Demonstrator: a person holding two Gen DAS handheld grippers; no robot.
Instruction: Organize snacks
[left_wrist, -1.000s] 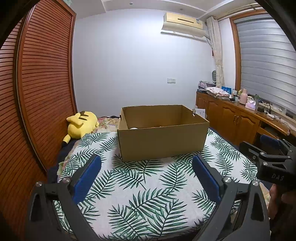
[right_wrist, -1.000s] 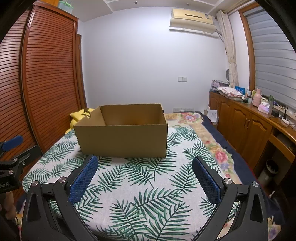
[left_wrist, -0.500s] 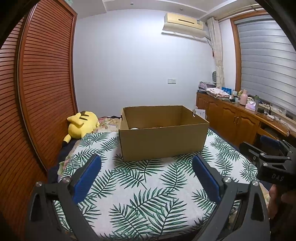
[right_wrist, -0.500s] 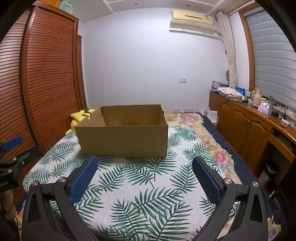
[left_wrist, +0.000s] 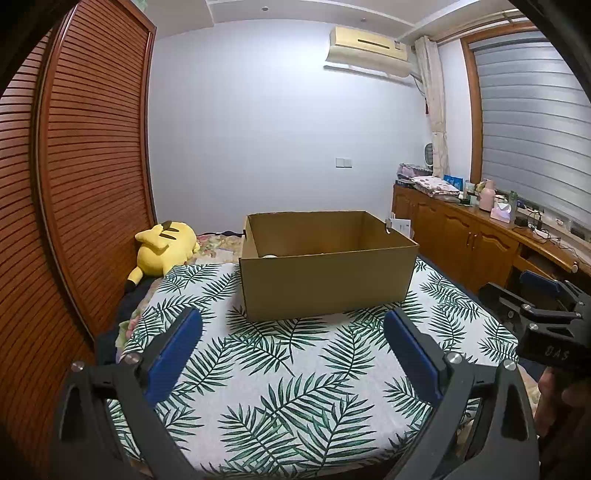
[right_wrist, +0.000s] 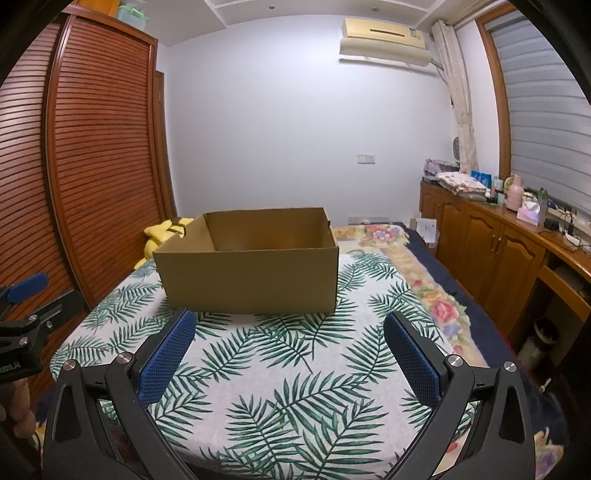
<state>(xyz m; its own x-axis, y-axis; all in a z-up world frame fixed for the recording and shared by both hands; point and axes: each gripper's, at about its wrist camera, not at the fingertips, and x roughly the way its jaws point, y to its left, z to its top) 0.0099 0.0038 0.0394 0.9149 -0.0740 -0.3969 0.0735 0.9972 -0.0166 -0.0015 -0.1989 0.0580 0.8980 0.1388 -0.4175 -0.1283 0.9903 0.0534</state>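
Both tongs idle. My left gripper (left_wrist: 291, 339) has its jaws spread wide, nothing between the blue pads. My right gripper (right_wrist: 286, 341) is the same: wide apart, empty. Both hang short of the cardboard box (left_wrist: 327, 266), on its near side, above the leaf-print cloth (left_wrist: 295, 387).

The box is my landmark. It sits open-topped on the cloth, flaps out of the way. No snack lies on the cloth in front of the box, nor to either side of it, in either wrist view. Just inside the box, at its left near corner, a pale rounded object (left_wrist: 269, 256) peeks over the wall; too little shows to say what it is. The rest of the box floor is hidden by the near wall.

Beyond the box to its left lies a yellow plush toy (left_wrist: 166, 247), not part of the job. To the box's right runs a wooden cabinet (left_wrist: 461, 243) with clutter on top; I cannot make out snacks there.

Judgement: either the sorting is finished with everything already boxed, or the snacks are out of frame and the work has not started. With the cloth bare and both tongs empty, finished seems the likelier reading, but I cannot confirm it without seeing the box floor.
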